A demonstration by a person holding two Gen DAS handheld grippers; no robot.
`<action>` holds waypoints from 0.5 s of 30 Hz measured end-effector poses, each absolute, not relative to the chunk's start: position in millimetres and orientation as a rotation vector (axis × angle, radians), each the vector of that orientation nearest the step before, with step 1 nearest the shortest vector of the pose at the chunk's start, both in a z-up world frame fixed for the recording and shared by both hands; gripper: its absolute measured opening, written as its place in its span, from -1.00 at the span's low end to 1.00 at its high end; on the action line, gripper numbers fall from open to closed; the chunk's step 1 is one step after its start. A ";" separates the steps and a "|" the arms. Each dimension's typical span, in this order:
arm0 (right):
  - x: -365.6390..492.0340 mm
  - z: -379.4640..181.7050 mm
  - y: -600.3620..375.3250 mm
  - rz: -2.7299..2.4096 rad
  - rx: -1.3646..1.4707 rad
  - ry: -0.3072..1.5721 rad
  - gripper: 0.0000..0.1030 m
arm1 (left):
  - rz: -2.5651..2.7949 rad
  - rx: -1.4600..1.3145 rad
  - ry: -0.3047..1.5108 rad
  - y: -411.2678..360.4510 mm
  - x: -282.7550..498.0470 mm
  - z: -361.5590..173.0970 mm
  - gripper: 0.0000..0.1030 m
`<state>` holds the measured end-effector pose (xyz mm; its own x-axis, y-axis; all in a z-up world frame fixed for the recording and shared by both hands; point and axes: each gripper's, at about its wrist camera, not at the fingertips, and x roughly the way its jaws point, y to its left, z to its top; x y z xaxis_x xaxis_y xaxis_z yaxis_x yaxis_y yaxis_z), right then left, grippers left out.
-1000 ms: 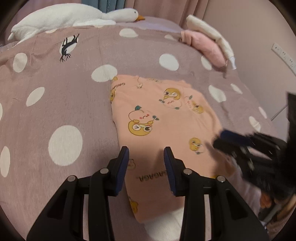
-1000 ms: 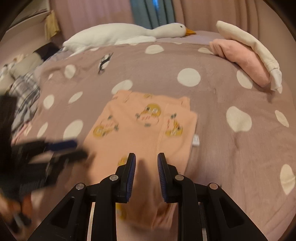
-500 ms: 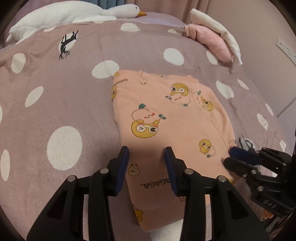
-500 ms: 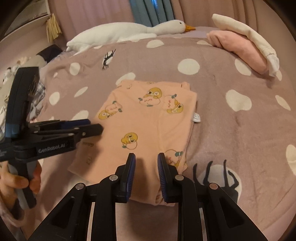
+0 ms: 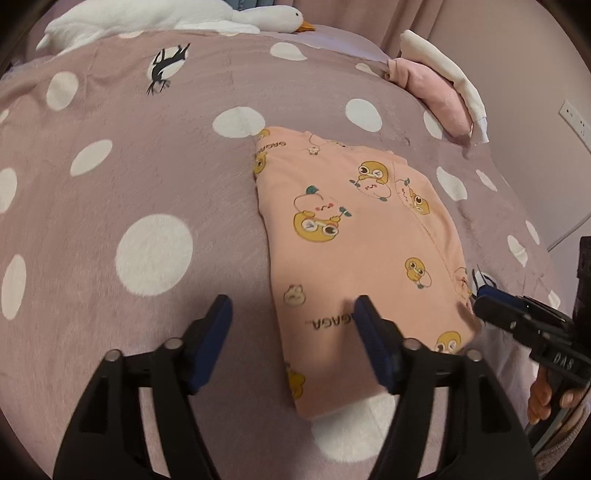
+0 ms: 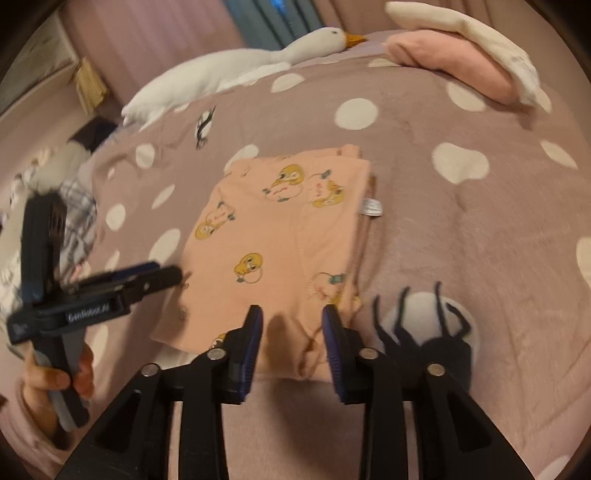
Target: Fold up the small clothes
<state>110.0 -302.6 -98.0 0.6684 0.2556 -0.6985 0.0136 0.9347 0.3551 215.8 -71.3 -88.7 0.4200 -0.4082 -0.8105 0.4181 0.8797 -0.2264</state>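
Observation:
A small peach garment [image 5: 354, 236] printed with yellow cartoon ducks lies folded flat on the polka-dot bedspread [image 5: 140, 192]. My left gripper [image 5: 291, 314] hovers over the garment's near left edge; its jaws are opening and nothing is pressed between them. My right gripper [image 6: 291, 325] hangs over the garment [image 6: 280, 236] at its near right corner, jaws opening, cloth below them but not pinched. Each gripper shows in the other's view: the right one [image 5: 480, 299] at the garment's right edge, the left one [image 6: 166, 271] at its left edge, held by a hand [image 6: 48, 380].
A white plush goose [image 5: 155, 18] lies along the far side of the bed. Folded pink and cream clothes [image 5: 439, 85] are stacked at the far right. Crumpled plaid clothes [image 6: 77, 218] sit off the bed's left side. A wall with a socket [image 5: 574, 118] is on the right.
Both grippers' jaws have spread wider apart. Both have shifted toward the garment's near edge, and the right gripper has rolled, tilting its view.

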 end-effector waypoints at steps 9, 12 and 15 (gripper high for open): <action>102.4 -109.2 -345.6 0.134 0.598 0.853 0.13 | -0.574 -0.068 1.059 -62.2 214.8 -86.4 0.55; 106.9 -116.0 -352.4 0.155 0.671 0.869 0.18 | -0.612 -0.125 1.098 -63.2 218.1 -91.1 0.55; 114.7 -121.6 -354.8 0.177 0.724 0.886 0.18 | -0.644 -0.187 1.149 -65.5 223.8 -100.5 0.56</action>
<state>114.7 -354.8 -121.6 0.6356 0.4266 -0.6434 0.1465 0.7517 0.6431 223.8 -65.5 -100.5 0.2531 -0.5629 -0.7868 0.3774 0.8063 -0.4554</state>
